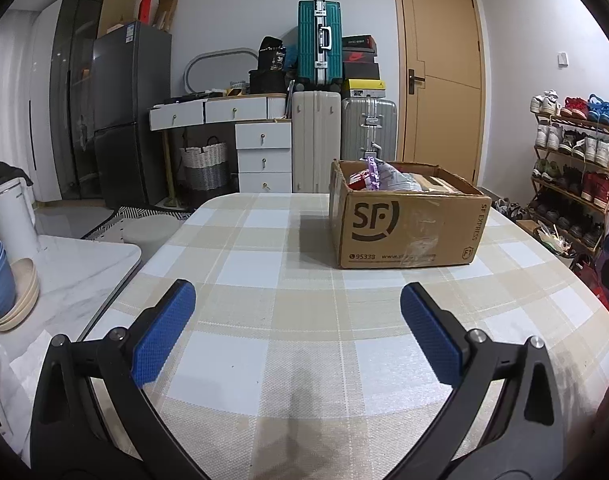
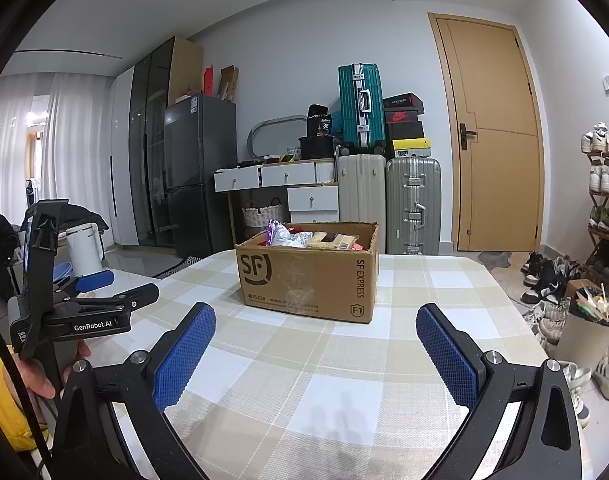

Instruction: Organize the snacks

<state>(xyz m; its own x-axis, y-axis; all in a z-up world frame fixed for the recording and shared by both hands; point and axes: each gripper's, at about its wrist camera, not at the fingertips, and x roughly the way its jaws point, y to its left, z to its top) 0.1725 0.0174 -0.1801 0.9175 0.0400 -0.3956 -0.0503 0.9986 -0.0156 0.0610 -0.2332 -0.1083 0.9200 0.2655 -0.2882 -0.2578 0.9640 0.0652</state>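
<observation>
An open cardboard box (image 1: 408,228) printed "SF" stands on the checked tablecloth (image 1: 264,280), far right of centre. Snack packets (image 1: 384,178) fill it: a purple one, red ones and pale wrappers. My left gripper (image 1: 297,300) hovers open over the cloth, well short of the box, nothing between its blue pads. In the right wrist view the same box (image 2: 308,276) sits straight ahead with the snack packets (image 2: 304,238) showing above its rim. My right gripper (image 2: 315,322) is open and empty, close to the box front. The left gripper (image 2: 100,284) shows at the left, held in a hand.
A white marble side surface (image 1: 76,272) on the left carries stacked bowls (image 1: 8,292) and a white kettle (image 1: 12,216). Suitcases (image 1: 316,144), drawers and a fridge line the back wall. A shoe rack (image 1: 572,168) stands on the right beside a paper bag (image 2: 588,328).
</observation>
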